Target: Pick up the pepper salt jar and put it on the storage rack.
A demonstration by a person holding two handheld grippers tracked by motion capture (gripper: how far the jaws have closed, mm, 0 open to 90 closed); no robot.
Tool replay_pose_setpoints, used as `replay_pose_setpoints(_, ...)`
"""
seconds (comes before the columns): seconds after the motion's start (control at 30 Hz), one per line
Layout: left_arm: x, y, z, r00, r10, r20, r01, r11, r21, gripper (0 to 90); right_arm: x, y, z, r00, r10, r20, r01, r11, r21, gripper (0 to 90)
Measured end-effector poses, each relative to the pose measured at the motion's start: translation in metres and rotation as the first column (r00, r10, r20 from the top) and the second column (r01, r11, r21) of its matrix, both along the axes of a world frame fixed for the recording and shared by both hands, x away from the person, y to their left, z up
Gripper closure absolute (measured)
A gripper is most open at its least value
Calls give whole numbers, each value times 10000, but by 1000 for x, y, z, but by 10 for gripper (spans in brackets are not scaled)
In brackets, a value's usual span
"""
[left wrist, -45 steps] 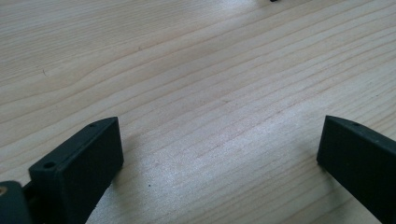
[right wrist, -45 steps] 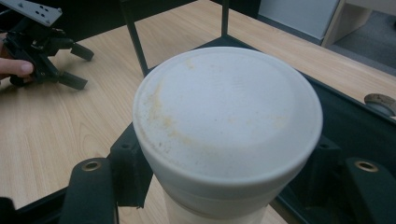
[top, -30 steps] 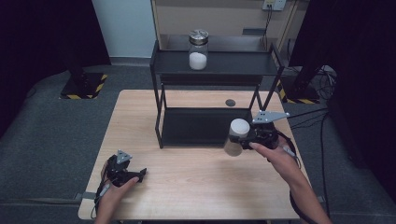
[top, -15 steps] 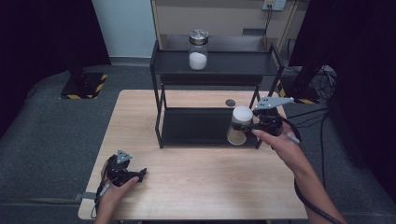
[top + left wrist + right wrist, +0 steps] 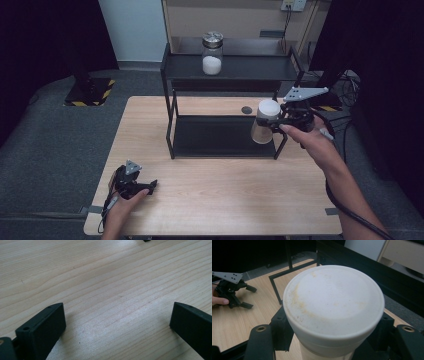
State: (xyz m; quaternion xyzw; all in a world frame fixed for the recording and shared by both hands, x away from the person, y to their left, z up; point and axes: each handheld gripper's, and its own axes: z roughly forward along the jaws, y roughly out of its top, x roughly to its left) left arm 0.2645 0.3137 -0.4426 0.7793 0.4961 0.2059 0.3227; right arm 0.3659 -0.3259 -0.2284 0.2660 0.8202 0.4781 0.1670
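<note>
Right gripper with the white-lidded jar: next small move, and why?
Probably keep lifting, then carry it back over the top shelf. The right gripper is shut on the white-lidded jar, held in the air at the rack's right front post, below that shelf, where a glass jar already stands.

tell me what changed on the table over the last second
The right gripper, still shut on the white-lidded jar, carried it up and away from the person, from above the table's front area to beside the right end of the black rack, about level with its lower shelf. The left gripper stayed on the table, jaws open. The jar of white powder stayed on the top shelf.
</note>
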Motion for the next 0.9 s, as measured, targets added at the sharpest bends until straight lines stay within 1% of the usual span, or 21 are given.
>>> replay_pose_setpoints(0.13, 0, 0, 0, 10000, 1, 0, -1, 10000, 0, 0, 1, -3, 12, 10000, -24, 32, 24, 10000, -59, 349)
replay_pose_setpoints(0.33, 0, 0, 0, 10000, 0, 0, 0, 10000, 2, 0, 2, -7, 29, 10000, -23, -42, 23, 10000, -84, 349)
replay_pose_setpoints(0.63, 0, 0, 0, 10000, 2, 1, -2, 10000, 2, 0, -1, -4, 56, 9999, 45, 130, -41, 9995, -299, 349)
replay_pose_setpoints(0.9, 0, 0, 0, 10000, 0, 2, 0, 10000, 2, 0, -3, -4, 75, 9995, 44, 318, -37, 9997, -221, 349)
